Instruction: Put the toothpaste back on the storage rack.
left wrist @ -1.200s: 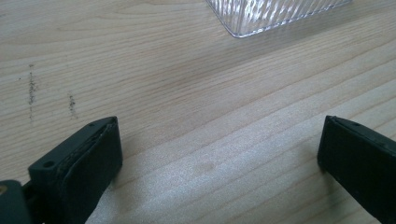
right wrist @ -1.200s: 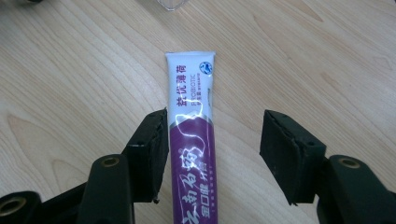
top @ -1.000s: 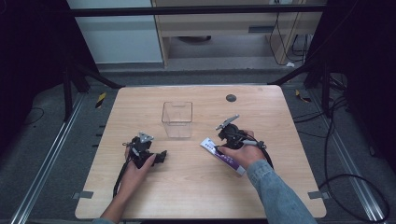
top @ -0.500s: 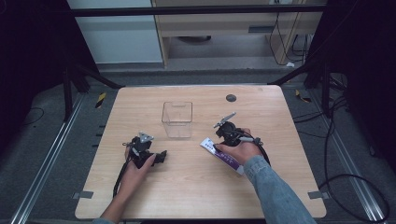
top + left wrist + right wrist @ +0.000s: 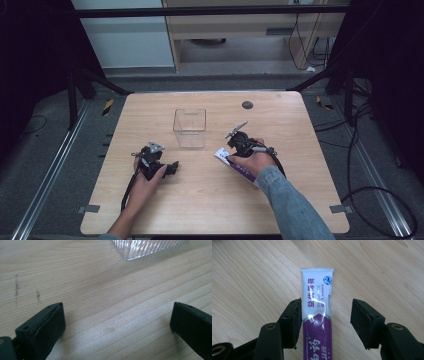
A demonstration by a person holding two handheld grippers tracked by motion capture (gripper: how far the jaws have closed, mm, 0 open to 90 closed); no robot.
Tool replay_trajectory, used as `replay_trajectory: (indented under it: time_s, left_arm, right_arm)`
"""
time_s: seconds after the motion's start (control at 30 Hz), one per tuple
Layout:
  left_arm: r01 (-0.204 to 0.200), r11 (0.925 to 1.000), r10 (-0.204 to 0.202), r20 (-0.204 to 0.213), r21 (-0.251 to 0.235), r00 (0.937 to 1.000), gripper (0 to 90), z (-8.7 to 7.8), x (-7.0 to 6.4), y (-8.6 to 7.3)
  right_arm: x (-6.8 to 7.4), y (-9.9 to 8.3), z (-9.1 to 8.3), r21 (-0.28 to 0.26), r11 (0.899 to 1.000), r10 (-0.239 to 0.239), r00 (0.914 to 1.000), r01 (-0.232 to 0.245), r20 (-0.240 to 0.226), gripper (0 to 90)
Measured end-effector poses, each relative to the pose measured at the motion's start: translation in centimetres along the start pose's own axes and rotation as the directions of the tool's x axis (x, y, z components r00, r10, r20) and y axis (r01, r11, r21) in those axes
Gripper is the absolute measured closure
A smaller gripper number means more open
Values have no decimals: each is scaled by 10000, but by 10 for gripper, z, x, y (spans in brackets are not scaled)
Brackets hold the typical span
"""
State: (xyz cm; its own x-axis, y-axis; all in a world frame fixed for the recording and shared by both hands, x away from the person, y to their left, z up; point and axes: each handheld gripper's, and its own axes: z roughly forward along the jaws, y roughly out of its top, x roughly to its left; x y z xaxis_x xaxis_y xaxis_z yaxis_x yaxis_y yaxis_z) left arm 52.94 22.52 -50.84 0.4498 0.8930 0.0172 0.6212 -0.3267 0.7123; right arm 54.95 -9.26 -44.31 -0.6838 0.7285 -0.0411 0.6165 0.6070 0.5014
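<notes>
A white and purple toothpaste tube (image 5: 317,315) lies flat on the wooden table, white crimped end pointing away from me. My right gripper (image 5: 325,312) is open astride it: the left jaw touches the tube's edge and the right jaw stands clear. From above, the tube (image 5: 246,175) lies right of centre under my right gripper (image 5: 231,154) and hand. A clear plastic box (image 5: 190,127) stands upright mid-table. My left gripper (image 5: 172,167) rests left of centre, open (image 5: 117,315) over bare wood, with a corner of the box (image 5: 147,247) ahead.
A small dark round disc (image 5: 247,105) sits near the far edge of the table (image 5: 210,210). Black frame legs and cables run along the floor on both sides. A cable trails from each gripper toward me.
My right gripper has shifted slightly left and down over the tube's white end. The left gripper, the box and the tube have not moved.
</notes>
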Motion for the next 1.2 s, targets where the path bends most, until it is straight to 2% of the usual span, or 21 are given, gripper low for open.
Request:
replay_trajectory:
  time_s: [0.37, 0.47, 0.6, 0.7, 1.2]
  left_arm:
    - [-11, 10000, 11, 10, 0, 10000, 0, 0, 0, 0]
    - [-8, 10000, 8, 12, -2, 10000, 0, 0, 0, 0]
    - [-9, 10000, 9, 12, -2, 10000, 0, 0, 0, 0]
    - [-9, 10000, 9, 13, -2, 10000, 0, 0, 0, 0]
    - [-19, 10000, 19, 15, 0, 10000, 0, 0, 0, 0]
  right_arm:
    - [-1, 0, 9, 142, 9999, 46, 10000, -45, -27, 418]
    - [0, 0, 11, 196, 9996, 212, 9997, -210, -119, 417]
    - [1, -1, 15, 221, 9997, 92, 9999, -90, -103, 423]
    - [4, -3, 19, 347, 9993, 115, 9997, -107, -236, 430]
    - [4, -11, 28, 708, 9972, 274, 9992, -252, -296, 448]
